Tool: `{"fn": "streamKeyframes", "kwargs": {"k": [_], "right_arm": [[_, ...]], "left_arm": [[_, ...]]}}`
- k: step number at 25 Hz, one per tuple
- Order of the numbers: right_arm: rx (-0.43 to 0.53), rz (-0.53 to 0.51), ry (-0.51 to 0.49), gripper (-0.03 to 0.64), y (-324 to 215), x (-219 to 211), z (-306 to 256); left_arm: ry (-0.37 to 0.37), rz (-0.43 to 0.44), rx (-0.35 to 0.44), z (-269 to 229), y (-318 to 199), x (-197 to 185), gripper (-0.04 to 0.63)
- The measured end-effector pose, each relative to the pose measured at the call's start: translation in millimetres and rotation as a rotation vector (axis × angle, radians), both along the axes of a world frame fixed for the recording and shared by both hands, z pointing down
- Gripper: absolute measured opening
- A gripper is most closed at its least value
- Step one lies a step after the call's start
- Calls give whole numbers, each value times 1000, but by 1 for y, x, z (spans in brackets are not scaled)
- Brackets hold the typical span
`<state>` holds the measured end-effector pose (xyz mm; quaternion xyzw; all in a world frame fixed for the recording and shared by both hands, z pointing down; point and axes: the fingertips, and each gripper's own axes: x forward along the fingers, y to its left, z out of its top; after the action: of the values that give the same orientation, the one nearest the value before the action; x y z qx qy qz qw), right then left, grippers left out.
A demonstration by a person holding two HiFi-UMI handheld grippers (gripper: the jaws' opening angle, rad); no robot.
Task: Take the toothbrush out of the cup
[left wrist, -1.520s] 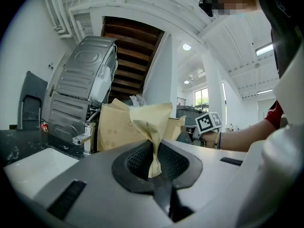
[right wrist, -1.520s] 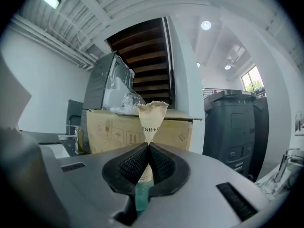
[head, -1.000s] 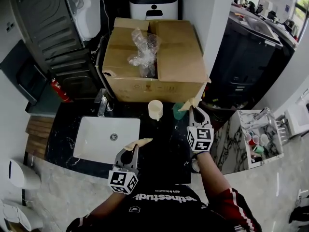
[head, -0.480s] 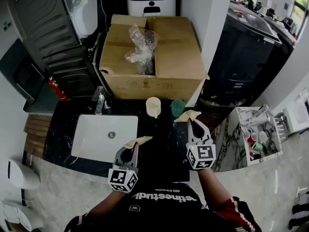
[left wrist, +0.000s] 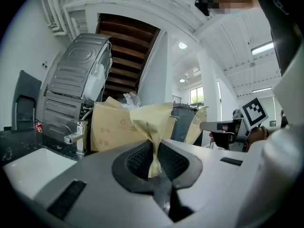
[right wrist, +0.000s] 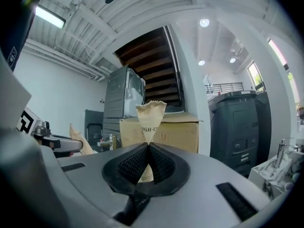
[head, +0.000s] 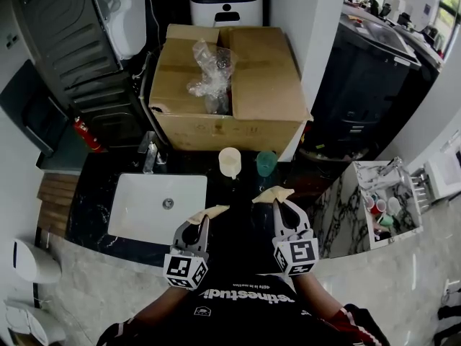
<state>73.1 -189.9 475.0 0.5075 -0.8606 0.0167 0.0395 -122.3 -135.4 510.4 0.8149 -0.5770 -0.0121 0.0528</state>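
Two cups stand at the back of the black counter [head: 238, 225], against the box: a cream cup [head: 230, 162] and, to its right, a green cup [head: 266, 162]. I cannot make out a toothbrush in either cup or anywhere on the counter. My right gripper [head: 272, 193] [right wrist: 151, 113] hovers over the counter in front of the green cup and well apart from it. Its tan-taped tips are shut and hold nothing. My left gripper [head: 209, 211] [left wrist: 152, 125] stays near the front edge beside the sink, also shut and empty.
A white sink [head: 144, 204] with a chrome tap [head: 150, 153] fills the counter's left. A big cardboard box [head: 227, 85] with a clear plastic bag stands behind the cups. A grey machine [head: 79, 42] stands at the left, a dark cabinet [head: 367, 85] and a white shelf [head: 382, 204] at the right.
My right gripper has drawn back from the green cup toward the counter's front edge, still shut. The left gripper has not moved.
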Motion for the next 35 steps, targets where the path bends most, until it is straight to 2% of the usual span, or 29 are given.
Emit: {"fn": "streamKeyframes", "kwargs": {"k": [4, 12, 28, 35], "right_arm": [[-27, -4, -19, 37, 14, 0, 5], [-22, -40, -14, 37, 32, -16, 12], [-27, -37, -16, 37, 26, -22, 12], [-27, -26, -1, 37, 26, -22, 15]], "left_arm": [[-7, -1, 8, -1, 2, 0, 38], [-15, 2, 28, -5, 5, 3, 38], [-36, -10, 38, -10, 4, -7, 38], [-22, -15, 26, -7, 5, -8, 38]]}}
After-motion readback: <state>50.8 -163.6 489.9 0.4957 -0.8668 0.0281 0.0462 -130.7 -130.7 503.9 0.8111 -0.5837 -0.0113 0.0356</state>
